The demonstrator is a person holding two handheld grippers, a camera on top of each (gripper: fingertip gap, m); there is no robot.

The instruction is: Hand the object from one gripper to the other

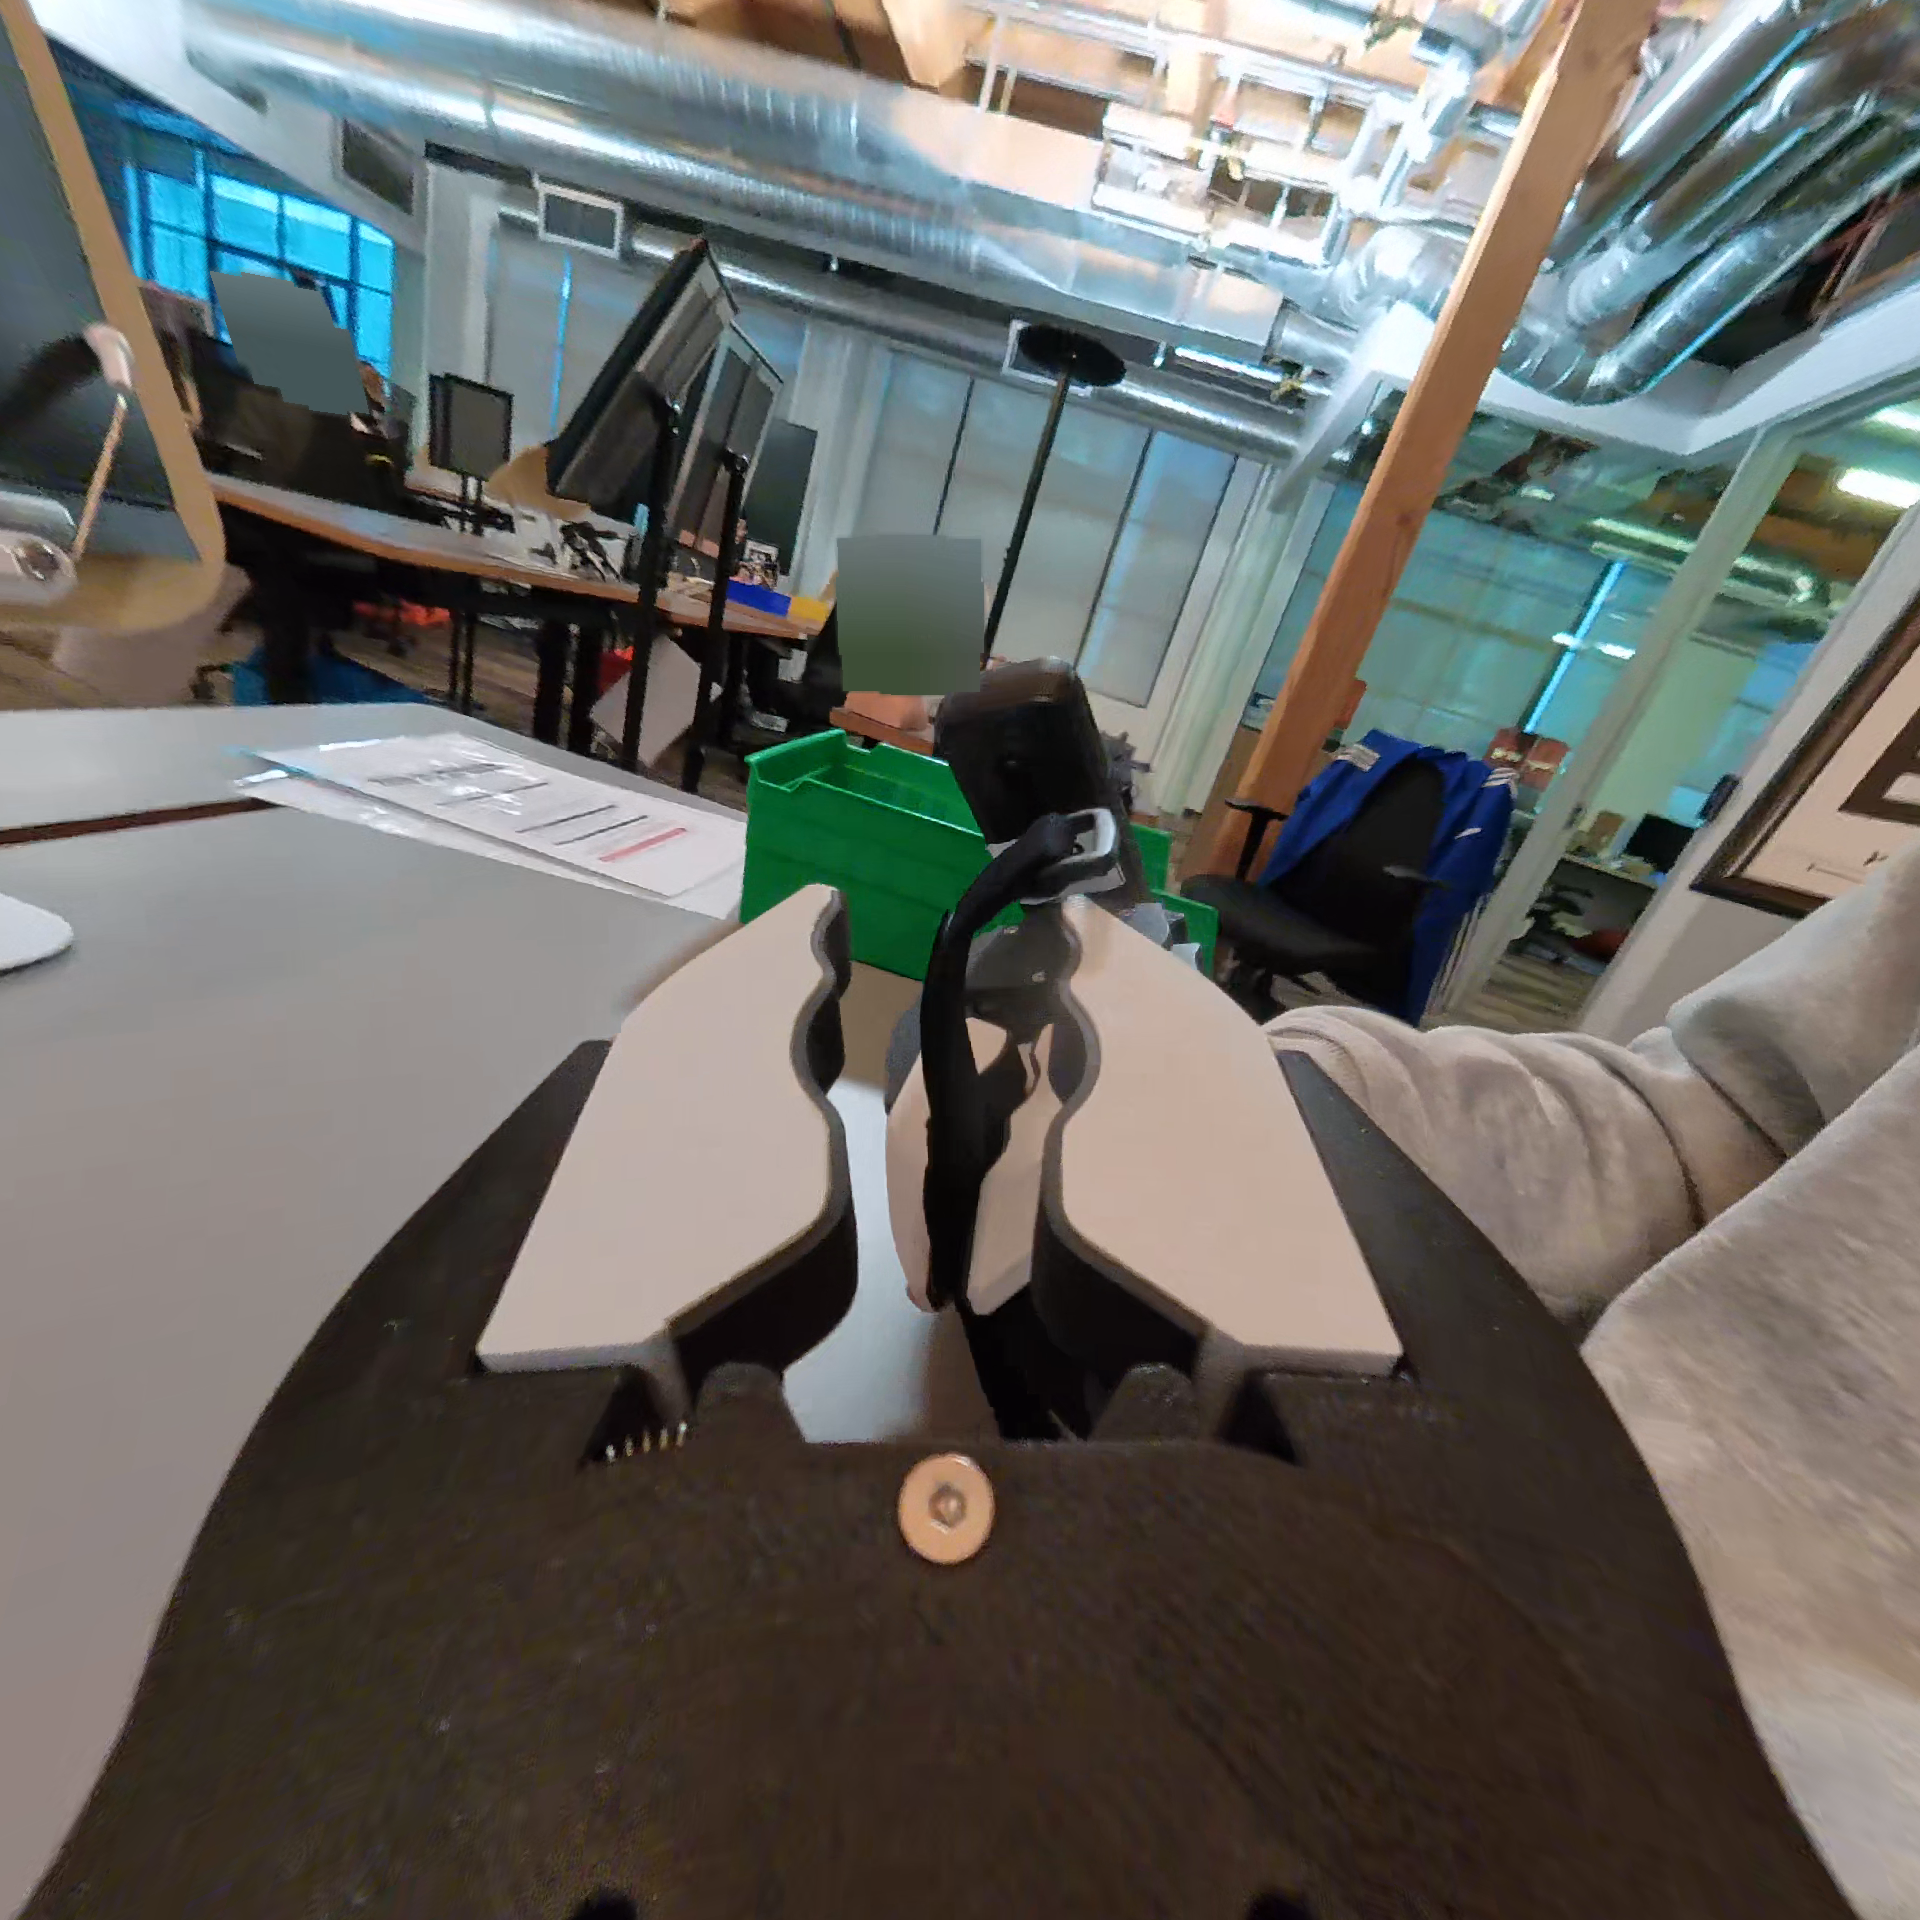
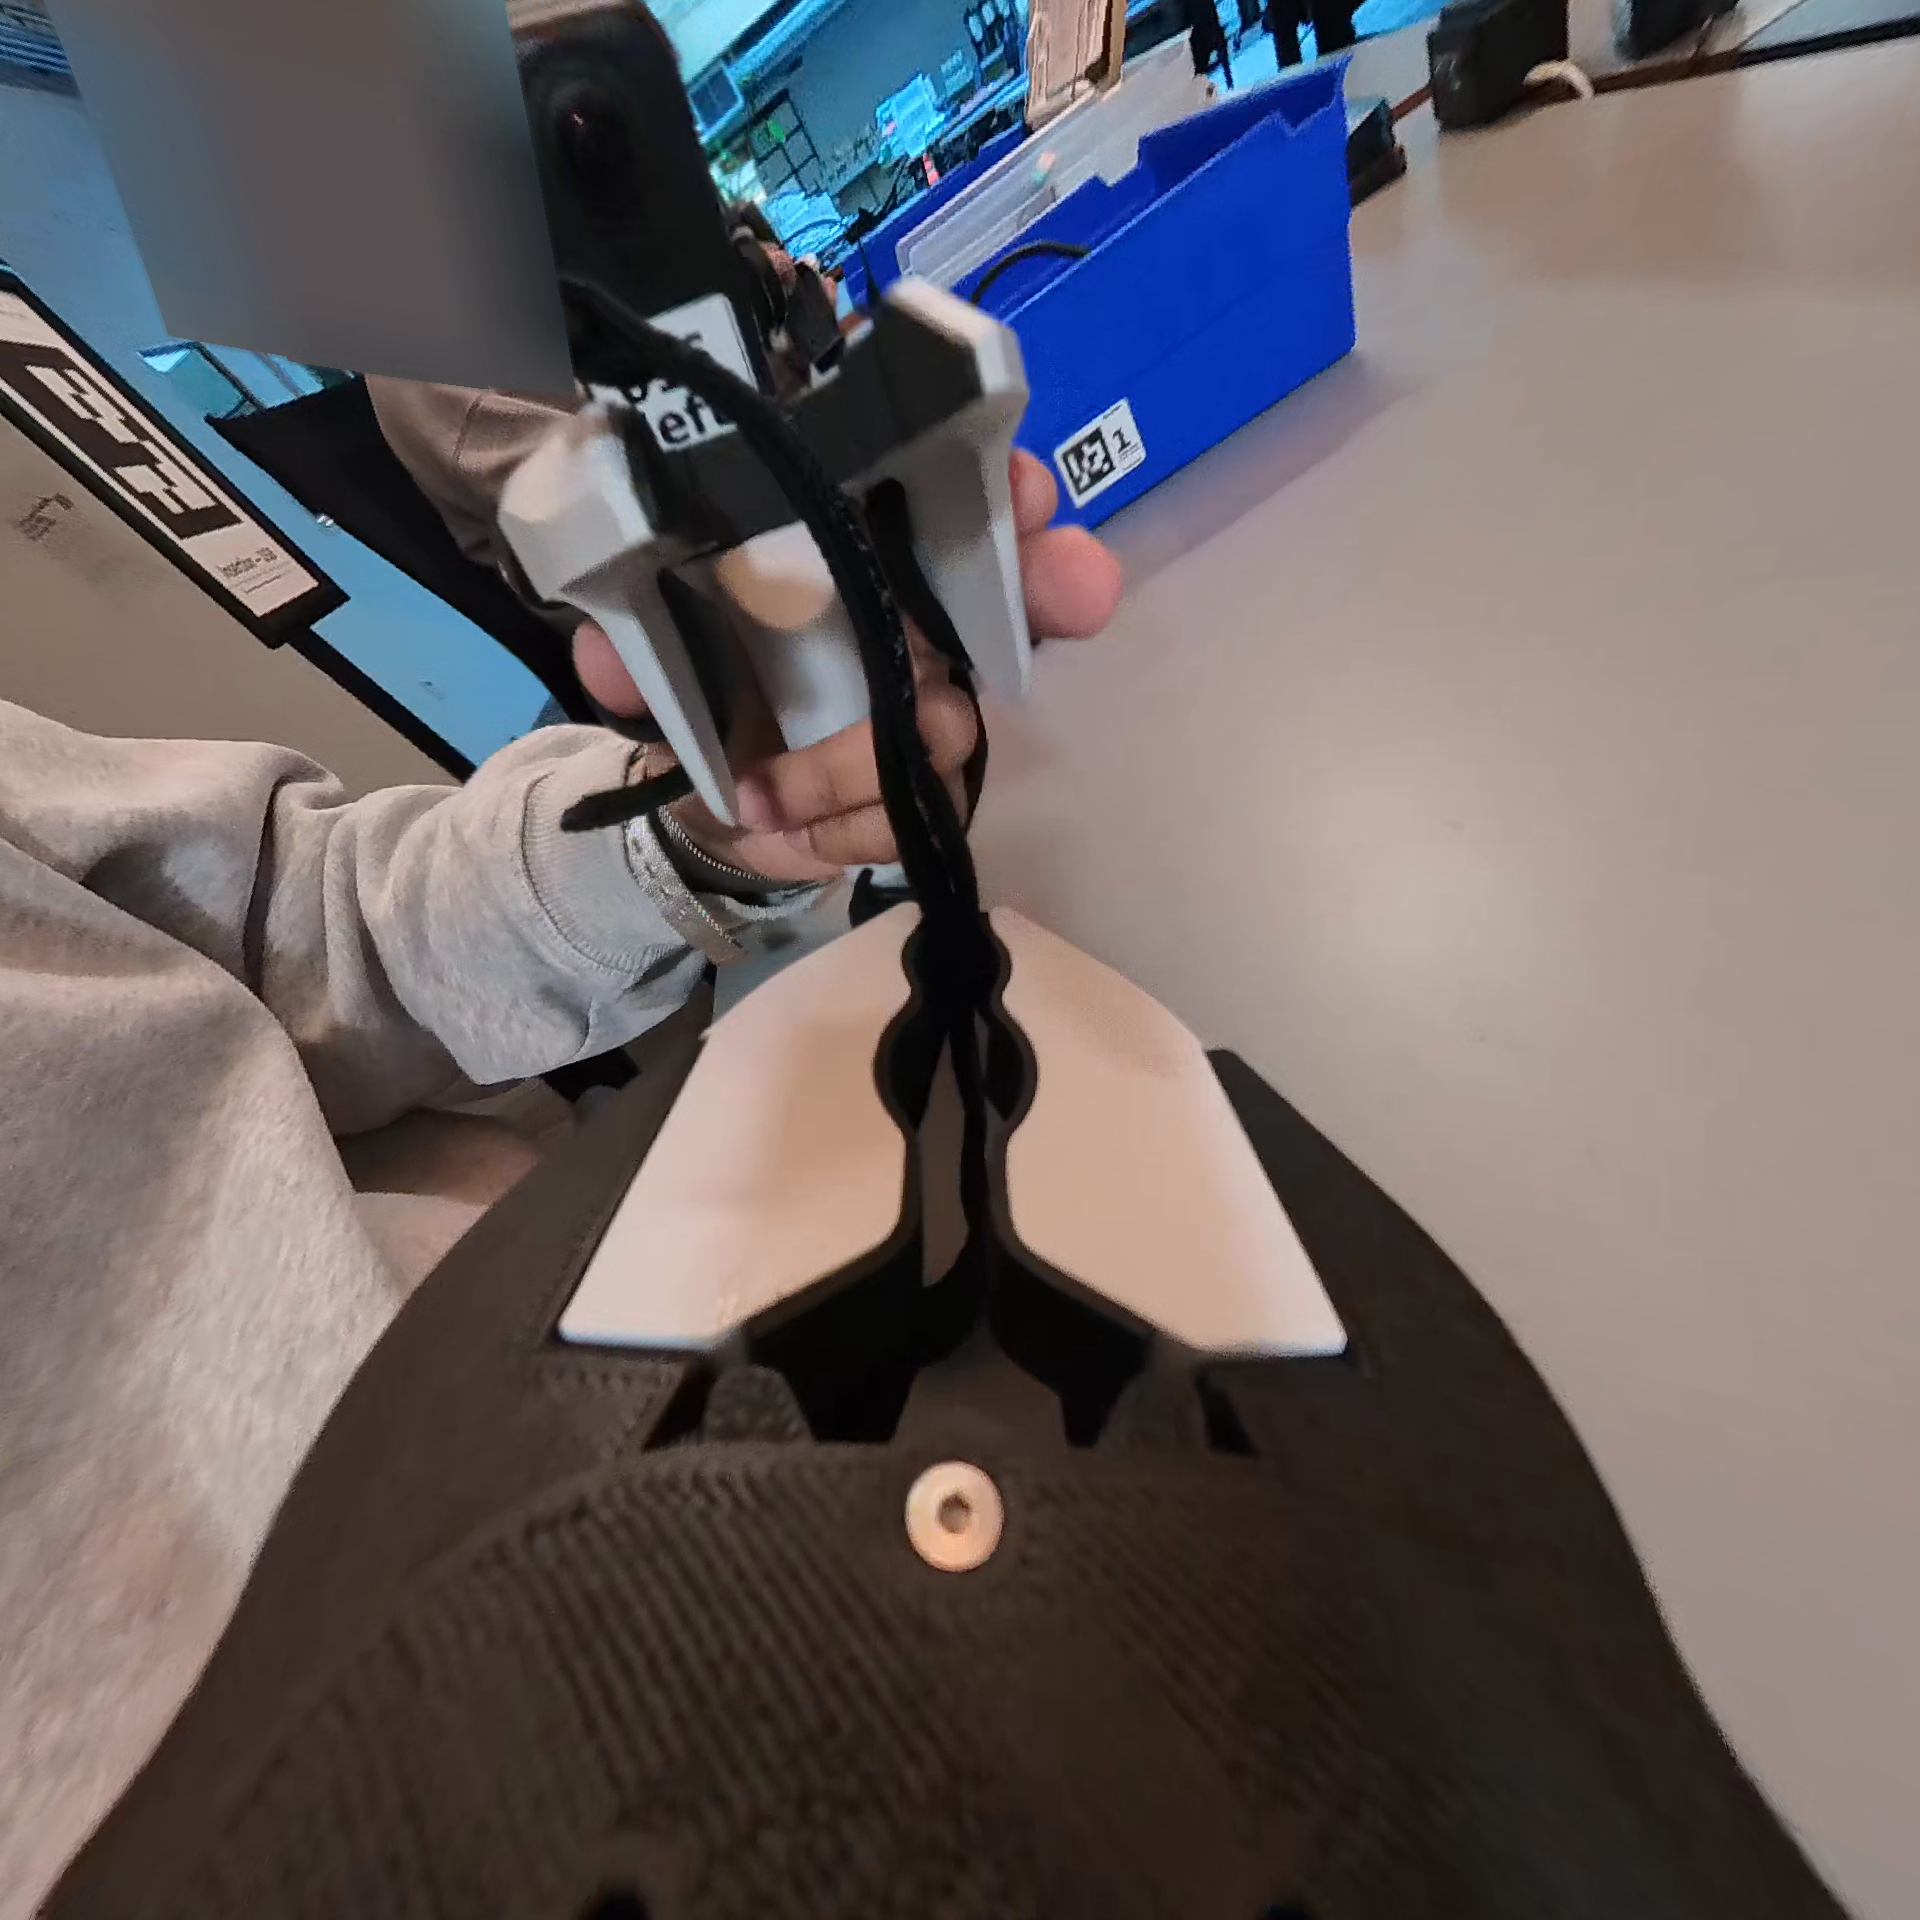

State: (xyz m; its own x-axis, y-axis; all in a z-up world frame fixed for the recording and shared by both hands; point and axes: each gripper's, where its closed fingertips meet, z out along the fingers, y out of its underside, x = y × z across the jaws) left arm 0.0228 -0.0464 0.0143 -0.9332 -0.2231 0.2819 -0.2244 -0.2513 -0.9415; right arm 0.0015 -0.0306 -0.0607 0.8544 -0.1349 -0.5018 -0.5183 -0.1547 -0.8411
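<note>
Grey table point(image 2: 1558, 831) logged first, under everything. Grey sleeve point(image 2: 260, 935) next, low left in the right wrist view. Spotted blue bin point(image 2: 1195, 260) at the far edge and green bin point(image 1: 831, 831) past the table in the left wrist view. Marked left gripper point(image 1: 951, 920) with fingers spread apart, clamping nothing, carried by a bare hand point(image 2: 831, 790). Marked right gripper point(image 2: 956, 935) pinched tight on a black cord point(image 2: 904, 644). Traced cord up from those pinched tips, through the gap of the spread fingers, beside one of them; couldn't tell if touching. Judged it light, limp, a bit slick, not fragile, likely to sag or swing off-line. Judged best hold just above the right tips, on the taut doubled stretch, pinched square across.
</note>
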